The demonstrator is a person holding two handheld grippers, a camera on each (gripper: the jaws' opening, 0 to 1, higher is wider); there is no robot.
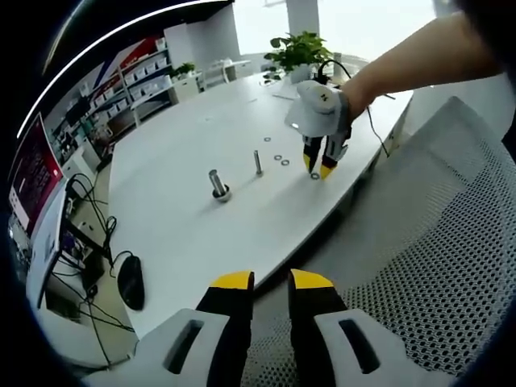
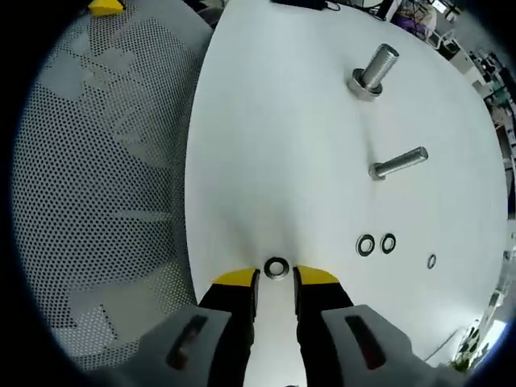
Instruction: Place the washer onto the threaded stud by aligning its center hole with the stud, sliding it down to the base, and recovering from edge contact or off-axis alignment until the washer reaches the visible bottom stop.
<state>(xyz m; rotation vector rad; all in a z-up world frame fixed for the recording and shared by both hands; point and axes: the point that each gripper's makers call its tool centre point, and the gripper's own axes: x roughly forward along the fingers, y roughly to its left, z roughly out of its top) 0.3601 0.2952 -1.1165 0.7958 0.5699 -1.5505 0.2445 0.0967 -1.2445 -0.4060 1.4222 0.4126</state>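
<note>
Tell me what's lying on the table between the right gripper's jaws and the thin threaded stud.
Bare white table runs between the right gripper, with a washer at its tips, and the thin stud. The right gripper view shows this.

Washer (image 2: pixel 276 267): small metal ring, flat on the white tabletop (image 2: pixel 282 145) near its edge. Threaded stud (image 2: pixel 398 164): slim, metal, upright, nothing on it, well apart from the washer; its base touches the tabletop.
</note>
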